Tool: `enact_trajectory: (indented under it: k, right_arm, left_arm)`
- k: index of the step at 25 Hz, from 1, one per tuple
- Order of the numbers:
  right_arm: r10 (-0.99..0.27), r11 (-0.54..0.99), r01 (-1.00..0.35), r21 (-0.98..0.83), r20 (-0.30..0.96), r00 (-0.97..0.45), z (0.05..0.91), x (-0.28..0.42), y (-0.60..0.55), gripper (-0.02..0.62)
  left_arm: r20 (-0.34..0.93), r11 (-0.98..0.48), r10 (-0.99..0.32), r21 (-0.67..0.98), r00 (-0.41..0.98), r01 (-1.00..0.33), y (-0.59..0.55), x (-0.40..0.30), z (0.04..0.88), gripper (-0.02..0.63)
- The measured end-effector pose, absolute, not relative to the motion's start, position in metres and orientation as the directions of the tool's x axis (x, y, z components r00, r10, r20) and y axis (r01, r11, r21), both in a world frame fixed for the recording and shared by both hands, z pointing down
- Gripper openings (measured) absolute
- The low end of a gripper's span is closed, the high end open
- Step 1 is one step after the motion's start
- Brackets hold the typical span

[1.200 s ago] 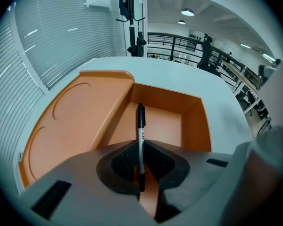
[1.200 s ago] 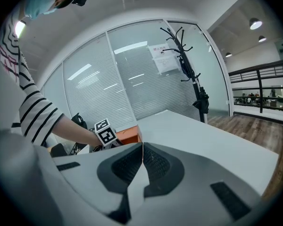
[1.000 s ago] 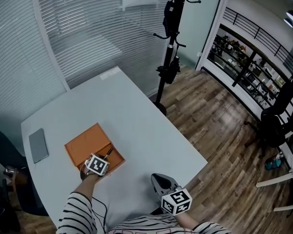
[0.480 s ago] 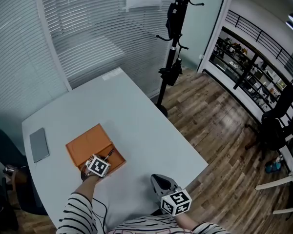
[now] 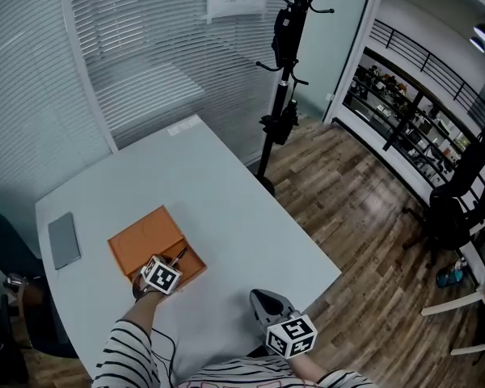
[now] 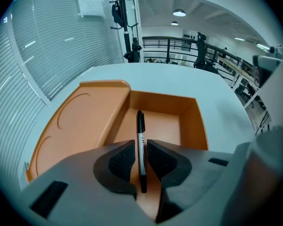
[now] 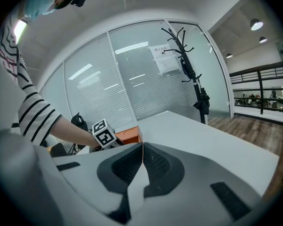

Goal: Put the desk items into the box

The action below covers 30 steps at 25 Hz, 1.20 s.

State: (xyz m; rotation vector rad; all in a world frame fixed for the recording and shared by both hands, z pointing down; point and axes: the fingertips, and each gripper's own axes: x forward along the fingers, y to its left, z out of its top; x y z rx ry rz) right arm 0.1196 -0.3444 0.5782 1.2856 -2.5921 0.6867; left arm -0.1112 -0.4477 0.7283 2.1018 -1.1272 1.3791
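Left tool (image 5: 172, 265) over orange box (image 5: 137, 245), perhaps holding pen (image 5: 180, 255)

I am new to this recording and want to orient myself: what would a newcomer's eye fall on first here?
The open orange box on the pale table, close before the person, stands out most. The left claw is shut on a black marker that points into the box's compartment. The right claw is shut and empty, to the right of the box.

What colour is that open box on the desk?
Orange all over. The box shows best in the left gripper view.
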Motion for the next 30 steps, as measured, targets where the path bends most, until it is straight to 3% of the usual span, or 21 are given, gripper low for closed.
enact_trajectory:
  k: [17,30]
  right_arm:
    - [-0.727,0.538,-0.787,-0.303,0.306,-0.615,0.558,0.123,-0.312,0.026]
    - [-0.763,0.519,-0.806,-0.284,0.271,-0.587,0.547,0.116,-0.276,0.026]
  left_arm:
    - [0.714,-0.531,-0.641,-0.149,0.280,-0.834,-0.436,-0.101,0.642,0.078]
    - [0.536,-0.463,-0.778,-0.135,0.328,-0.876,-0.376,-0.111,0.581,0.031]
